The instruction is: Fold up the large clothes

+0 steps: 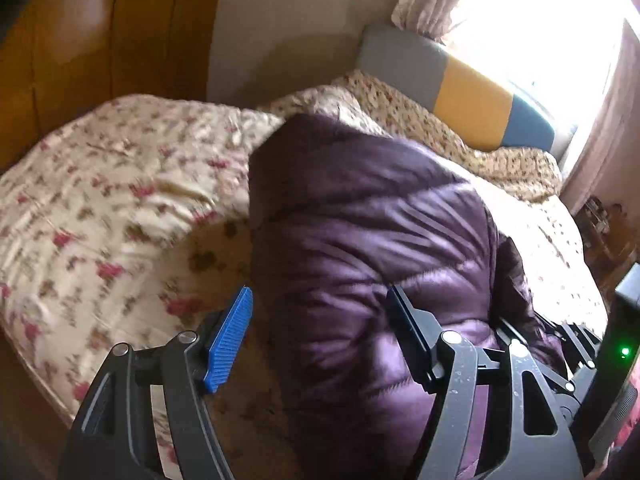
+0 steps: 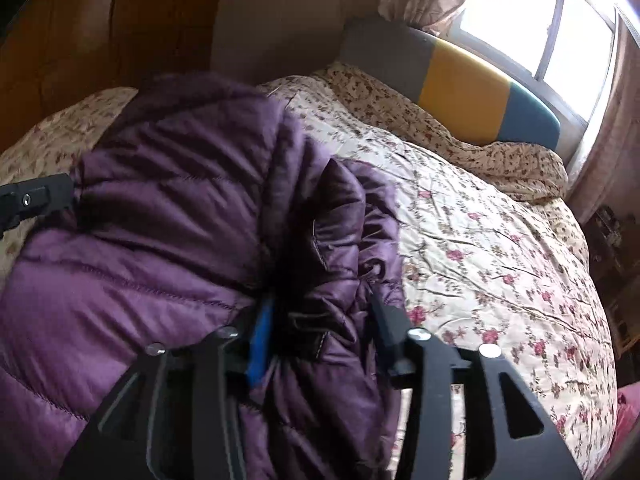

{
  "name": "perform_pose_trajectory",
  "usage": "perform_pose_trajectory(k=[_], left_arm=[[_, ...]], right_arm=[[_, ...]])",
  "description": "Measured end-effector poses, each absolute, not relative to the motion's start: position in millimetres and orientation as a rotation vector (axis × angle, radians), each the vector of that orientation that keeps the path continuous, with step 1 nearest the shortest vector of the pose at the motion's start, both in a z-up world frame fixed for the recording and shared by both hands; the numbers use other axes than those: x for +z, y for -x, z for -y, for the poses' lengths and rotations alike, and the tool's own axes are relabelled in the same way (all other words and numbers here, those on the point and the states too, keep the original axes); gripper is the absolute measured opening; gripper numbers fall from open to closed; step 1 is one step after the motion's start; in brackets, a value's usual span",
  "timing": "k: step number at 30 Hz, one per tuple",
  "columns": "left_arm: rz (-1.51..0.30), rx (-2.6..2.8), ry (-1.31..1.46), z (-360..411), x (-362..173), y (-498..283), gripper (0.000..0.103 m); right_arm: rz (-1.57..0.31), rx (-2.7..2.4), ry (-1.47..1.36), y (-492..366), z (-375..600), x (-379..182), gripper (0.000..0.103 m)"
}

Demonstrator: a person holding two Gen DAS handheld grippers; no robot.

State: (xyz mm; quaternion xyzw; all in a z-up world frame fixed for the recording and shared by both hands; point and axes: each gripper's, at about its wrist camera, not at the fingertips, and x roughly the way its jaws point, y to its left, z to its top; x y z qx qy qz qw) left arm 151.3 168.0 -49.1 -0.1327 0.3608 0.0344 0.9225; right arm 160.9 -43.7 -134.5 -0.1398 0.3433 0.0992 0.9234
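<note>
Purple puffer jacket [image 2: 168, 216], one, bunched on floral quilt [image 2: 480, 248], lying from 6 to 11 o'clock in right wrist view. Two grippers. Left gripper [image 1: 320, 336]: released, jaws wide, nothing pinched, jacket under and between the fingers. Right gripper [image 2: 320, 328]: jaws part open around a jacket fold, pad contact unclear. One headboard [image 2: 452, 80] at 1 o'clock, three colour panels.
</note>
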Motion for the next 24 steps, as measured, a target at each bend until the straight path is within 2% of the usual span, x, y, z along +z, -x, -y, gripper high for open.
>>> perform_pose_trajectory(k=[10, 13, 24], left_arm=[[-0.697, 0.120, 0.307, -176.6, -24.0, -172.4, 0.069], [-0.697, 0.115, 0.313, -173.2, -20.9, -181.7, 0.076], [-0.753, 0.051, 0.214, -147.2, -37.5, -214.8, 0.076]], right_arm=[[-0.669, 0.149, 0.238, -170.1, 34.7, -84.7, 0.050], [-0.657, 0.118, 0.241, -182.6, 27.4, -78.4, 0.050], [-0.772, 0.064, 0.257, -224.3, 38.7, -122.4, 0.050]])
